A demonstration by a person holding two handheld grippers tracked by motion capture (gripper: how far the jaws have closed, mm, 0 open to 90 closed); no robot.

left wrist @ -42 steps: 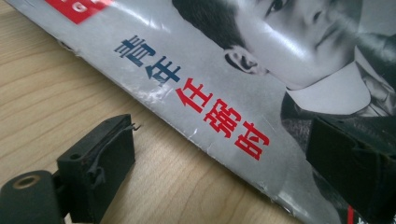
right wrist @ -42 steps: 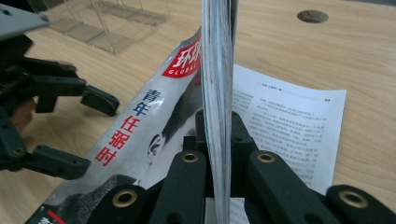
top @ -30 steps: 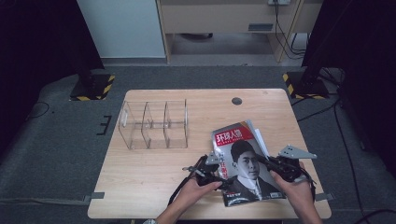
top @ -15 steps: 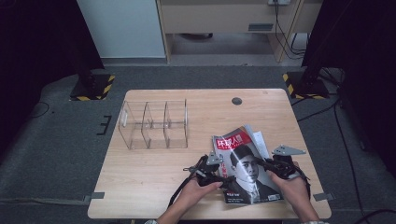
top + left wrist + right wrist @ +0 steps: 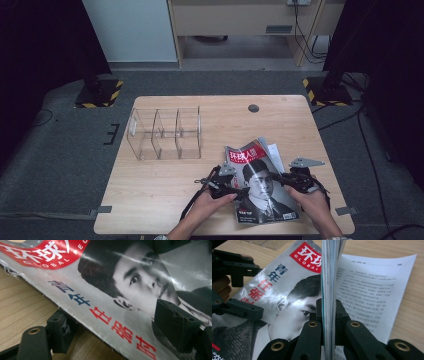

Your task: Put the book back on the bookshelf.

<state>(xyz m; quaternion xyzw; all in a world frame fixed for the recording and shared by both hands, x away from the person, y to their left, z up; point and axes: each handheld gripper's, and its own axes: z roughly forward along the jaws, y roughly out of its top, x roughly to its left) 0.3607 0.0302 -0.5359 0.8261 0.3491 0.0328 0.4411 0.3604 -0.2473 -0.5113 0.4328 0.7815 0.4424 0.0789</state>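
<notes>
Hands low, each gripper (image 5: 227,186) (image 5: 285,178) flanking the magazine (image 5: 262,187).

Lab-like recording room: bare wooden tabletop (image 5: 165,185) on grey carpet, black stands with hazard-striped bases (image 5: 100,95) beyond claws, cables (image 5: 345,117) trailing across floor.

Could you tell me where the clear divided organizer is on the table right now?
In the high view, the clear organizer stands left of centre on the table, beyond and left of the magazine.
</notes>
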